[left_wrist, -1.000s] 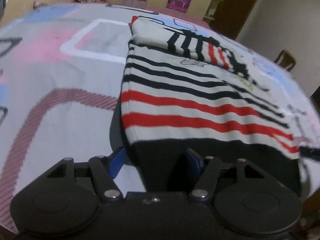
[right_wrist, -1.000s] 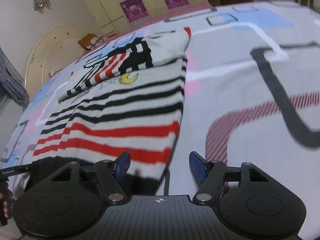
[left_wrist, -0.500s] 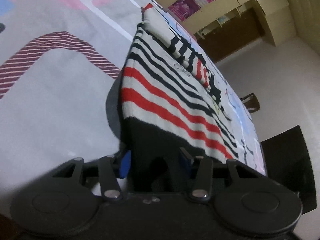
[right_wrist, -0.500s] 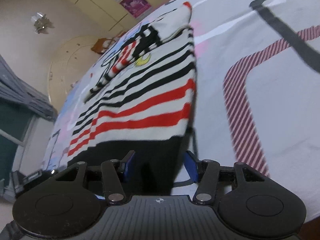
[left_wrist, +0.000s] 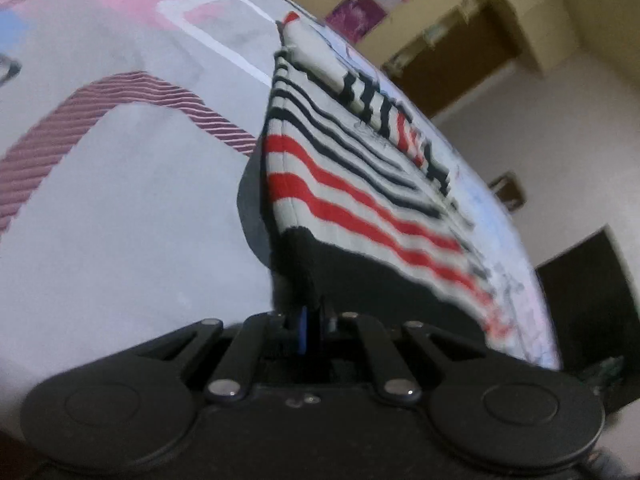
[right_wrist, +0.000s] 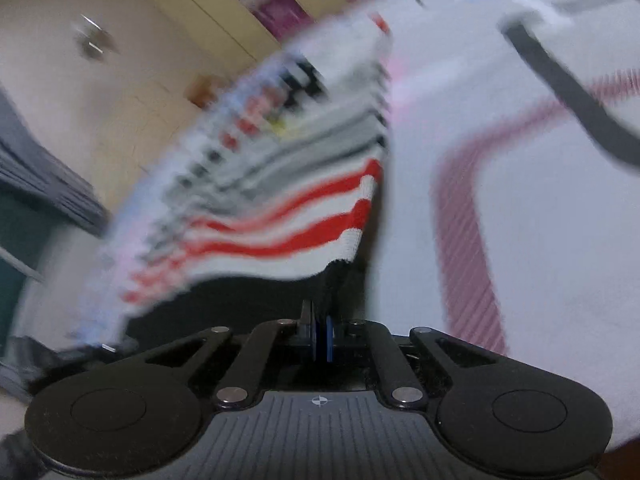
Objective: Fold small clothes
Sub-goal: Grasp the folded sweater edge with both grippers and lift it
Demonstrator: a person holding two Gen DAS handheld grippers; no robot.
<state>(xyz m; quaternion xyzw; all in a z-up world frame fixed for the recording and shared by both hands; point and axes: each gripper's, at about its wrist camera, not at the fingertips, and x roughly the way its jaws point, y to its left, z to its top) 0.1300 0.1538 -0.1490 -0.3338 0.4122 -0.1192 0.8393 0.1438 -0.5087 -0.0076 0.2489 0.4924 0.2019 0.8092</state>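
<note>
- Both tools stood open a second ago, blue pads straddling the dark hem; now both are clenched on it.
- Left tool (left_wrist: 314,330): pads pressed together, black hem band of the striped sweater (left_wrist: 360,196) pinched between them at its left corner.
- Right tool (right_wrist: 319,338): pads pressed together, gripping the same hem at the right corner; the fabric rises in a narrow fold straight out of the pads.
- Both views are more tilted than before; the right wrist view is now motion-blurred, so detail is poor there.
- The hem corners are pulled up off the bed cover (left_wrist: 132,216); earlier the hem lay flat on it. A shadow shows under the lifted left edge.
- The sweater runs away from both tools: black band nearest, then red stripes, then black stripes, with a folded-over sleeve (left_wrist: 360,88) at the far end.
- From the left tool the body spreads ahead and to the right; from the right tool it spreads ahead and to the left.
- The far part of the garment lies on the patterned bed cover.
</note>
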